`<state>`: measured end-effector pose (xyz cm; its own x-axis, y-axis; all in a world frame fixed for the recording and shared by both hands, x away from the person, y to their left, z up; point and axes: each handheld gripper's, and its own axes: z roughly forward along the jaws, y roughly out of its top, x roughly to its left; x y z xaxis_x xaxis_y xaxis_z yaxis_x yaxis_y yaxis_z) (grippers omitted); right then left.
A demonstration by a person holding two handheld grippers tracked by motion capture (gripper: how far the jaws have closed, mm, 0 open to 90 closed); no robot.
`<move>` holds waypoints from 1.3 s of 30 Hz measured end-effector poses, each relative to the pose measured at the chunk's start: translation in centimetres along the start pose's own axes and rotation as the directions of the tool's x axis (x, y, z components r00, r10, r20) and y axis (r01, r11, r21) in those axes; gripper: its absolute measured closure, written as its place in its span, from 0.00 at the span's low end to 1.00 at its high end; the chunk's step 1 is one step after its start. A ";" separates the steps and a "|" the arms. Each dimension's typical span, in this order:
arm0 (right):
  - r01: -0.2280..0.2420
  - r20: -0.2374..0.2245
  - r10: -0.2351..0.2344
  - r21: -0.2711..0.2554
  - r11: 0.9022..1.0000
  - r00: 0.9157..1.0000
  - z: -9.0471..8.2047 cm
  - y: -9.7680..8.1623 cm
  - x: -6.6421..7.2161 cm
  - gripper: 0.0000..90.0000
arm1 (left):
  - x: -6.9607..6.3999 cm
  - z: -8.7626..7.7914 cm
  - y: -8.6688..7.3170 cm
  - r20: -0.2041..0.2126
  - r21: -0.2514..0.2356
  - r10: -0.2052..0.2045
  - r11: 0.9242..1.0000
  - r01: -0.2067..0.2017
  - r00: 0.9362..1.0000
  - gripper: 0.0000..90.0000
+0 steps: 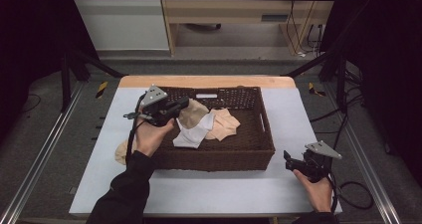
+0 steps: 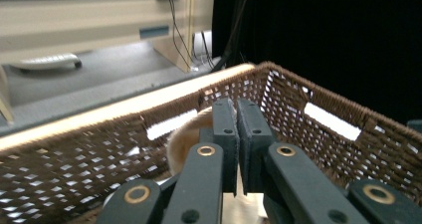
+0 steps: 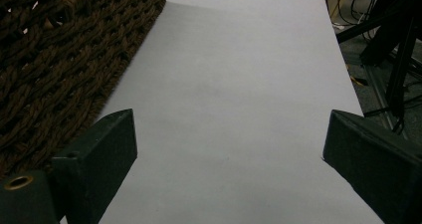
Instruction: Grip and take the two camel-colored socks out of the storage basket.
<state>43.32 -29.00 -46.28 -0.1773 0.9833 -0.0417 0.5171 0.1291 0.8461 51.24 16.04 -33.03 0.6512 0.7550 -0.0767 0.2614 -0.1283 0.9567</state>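
A brown wicker basket (image 1: 259, 149) stands in the middle of the white table and holds several cloths. Among them are a tan cloth (image 1: 195, 112), a white cloth (image 1: 190, 135) and a peach cloth (image 1: 225, 125). My left gripper (image 1: 183, 105) hangs over the basket's left part, shut on the raised tan cloth. In the left gripper view its jaws (image 2: 237, 115) meet, with the tan cloth (image 2: 181, 140) bunched behind and below them. My right gripper (image 1: 290, 160) rests on the table to the right of the basket, open, with bare table between its jaws (image 3: 229, 134).
Another tan cloth (image 1: 121, 152) lies on the table against the basket's left side, partly behind my left forearm. The basket wall (image 3: 54, 69) runs close on the left of the right gripper. Metal frame rails and cables border the table (image 1: 293, 119).
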 end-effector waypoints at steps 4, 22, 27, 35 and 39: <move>-0.002 0.002 0.002 0.000 1.000 1.000 0.0 0.0 0.0 0.08 | 0.1 -1.6 0.9 -0.008 -0.030 0.001 1.000 -0.001 1.000 0.97; -0.001 0.005 0.001 -0.001 1.000 1.000 0.0 0.0 0.0 0.08 | 3.3 -9.3 2.4 -0.101 -0.125 -0.018 0.992 0.005 0.995 0.97; 0.002 0.008 -0.002 0.000 1.000 1.000 -0.1 0.0 0.0 0.08 | 4.5 -11.4 2.1 -0.134 -0.144 -0.038 0.989 0.019 0.990 0.97; 0.004 0.009 -0.004 0.003 1.000 1.000 0.0 -0.1 0.0 0.08 | 6.3 -14.2 0.7 -0.185 -0.149 -0.061 0.988 0.034 0.981 0.97; 0.002 0.009 -0.002 0.000 1.000 1.000 -0.1 -0.1 0.0 0.08 | 7.4 -15.1 -1.1 -0.204 -0.132 -0.082 0.990 0.056 0.975 0.97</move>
<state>43.20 -29.06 -46.26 -0.1708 0.9841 -0.0477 0.5170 0.1307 0.8459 45.02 31.47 -30.43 0.4684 0.8783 -0.0964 0.2010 0.0003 0.9796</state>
